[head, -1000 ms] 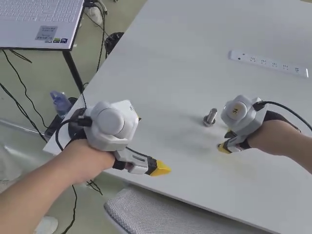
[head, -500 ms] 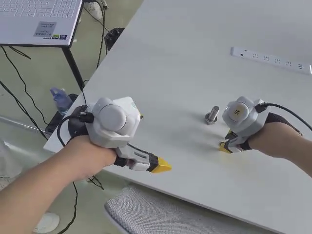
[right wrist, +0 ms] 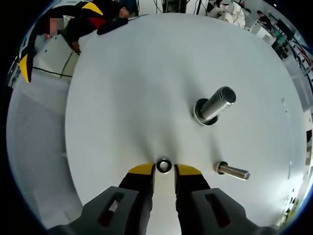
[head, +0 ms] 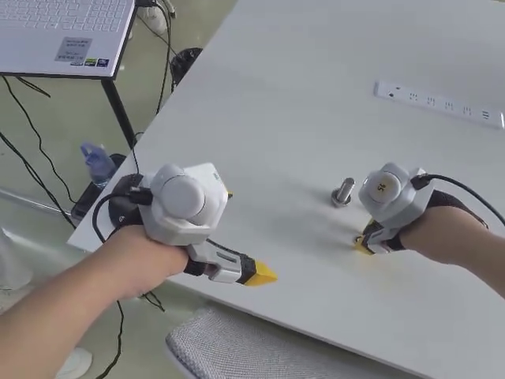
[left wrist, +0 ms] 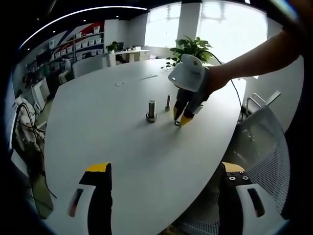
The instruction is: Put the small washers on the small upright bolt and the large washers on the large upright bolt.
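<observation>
A large upright bolt (right wrist: 214, 106) stands on the white table (right wrist: 127, 73) with a washer ring around its base. A thinner small bolt (right wrist: 233, 171) stands to its right. My right gripper (right wrist: 164, 170) rests its yellow tips on the table with a small washer (right wrist: 164, 165) pinched between them. In the head view the right gripper (head: 365, 245) sits just right of the large bolt (head: 343, 192). My left gripper (left wrist: 166, 172) hovers open and empty near the table's front edge, well short of both bolts (left wrist: 151, 110). In the head view the left gripper (head: 262, 274) is at lower left.
A white power strip (head: 438, 105) lies at the far right of the table. A laptop (head: 63, 31) sits on a side stand at upper left, with cables below. A grey mesh chair (head: 237, 347) is under the table's front edge.
</observation>
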`<control>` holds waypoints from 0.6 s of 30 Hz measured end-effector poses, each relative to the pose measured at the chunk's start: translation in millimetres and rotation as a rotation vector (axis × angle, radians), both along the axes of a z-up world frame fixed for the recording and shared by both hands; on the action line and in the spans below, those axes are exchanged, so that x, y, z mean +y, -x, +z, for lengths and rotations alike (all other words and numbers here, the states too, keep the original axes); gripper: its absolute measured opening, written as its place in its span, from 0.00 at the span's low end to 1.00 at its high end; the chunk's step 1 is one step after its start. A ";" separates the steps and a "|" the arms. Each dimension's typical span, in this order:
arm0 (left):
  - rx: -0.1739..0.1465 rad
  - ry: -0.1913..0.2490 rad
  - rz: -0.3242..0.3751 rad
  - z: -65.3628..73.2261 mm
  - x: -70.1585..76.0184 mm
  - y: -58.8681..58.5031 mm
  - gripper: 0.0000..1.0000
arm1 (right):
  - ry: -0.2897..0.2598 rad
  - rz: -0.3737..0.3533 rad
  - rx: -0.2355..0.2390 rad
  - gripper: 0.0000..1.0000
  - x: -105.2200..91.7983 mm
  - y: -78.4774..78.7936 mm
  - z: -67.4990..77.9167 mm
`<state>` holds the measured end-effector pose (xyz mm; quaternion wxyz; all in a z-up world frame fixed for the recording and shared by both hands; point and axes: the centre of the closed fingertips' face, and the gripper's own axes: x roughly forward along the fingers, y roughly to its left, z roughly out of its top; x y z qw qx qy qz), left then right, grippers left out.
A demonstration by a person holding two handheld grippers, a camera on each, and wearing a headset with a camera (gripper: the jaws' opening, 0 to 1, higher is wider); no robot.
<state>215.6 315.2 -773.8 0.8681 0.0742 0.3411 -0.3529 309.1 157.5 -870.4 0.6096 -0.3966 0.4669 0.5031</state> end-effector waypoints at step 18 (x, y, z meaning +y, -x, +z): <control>0.004 -0.004 0.001 0.9 1.4 4.9 0.88 | 0.069 -0.019 0.012 0.17 0.5 -3.0 -5.0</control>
